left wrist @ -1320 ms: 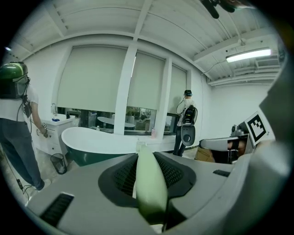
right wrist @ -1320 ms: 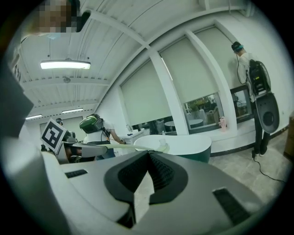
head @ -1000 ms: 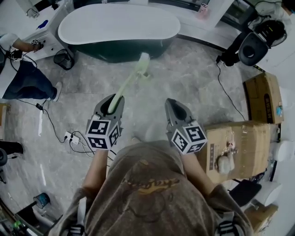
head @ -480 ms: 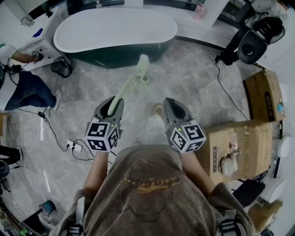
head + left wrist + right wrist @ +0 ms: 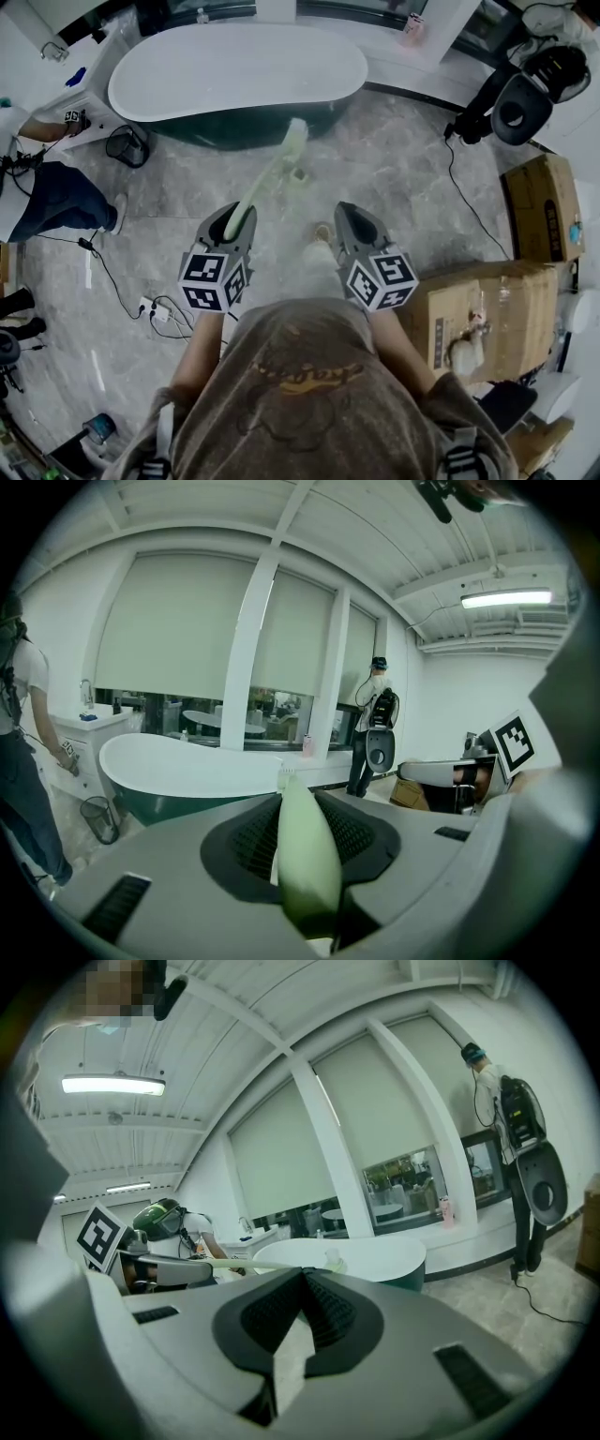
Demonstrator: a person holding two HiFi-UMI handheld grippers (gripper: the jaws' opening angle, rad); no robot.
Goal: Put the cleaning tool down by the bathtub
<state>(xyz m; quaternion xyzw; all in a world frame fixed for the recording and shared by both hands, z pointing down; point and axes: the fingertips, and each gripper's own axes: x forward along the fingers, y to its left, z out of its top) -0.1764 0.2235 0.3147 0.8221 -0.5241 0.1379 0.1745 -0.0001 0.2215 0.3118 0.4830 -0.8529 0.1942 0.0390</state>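
Cleaning tool clamped by handle in left tongs. Brush end pointed ahead toward bathtub, apparently clear of floor, as if for carrying; not yet set down. Right tongs closed, empty, not needed for one-handed carry.

bathtub, far: 1 | cleaning tool: 1 | wire basket, far left: 1 | cardboard boxes, right: 3 | bystanders, left and far right: 2
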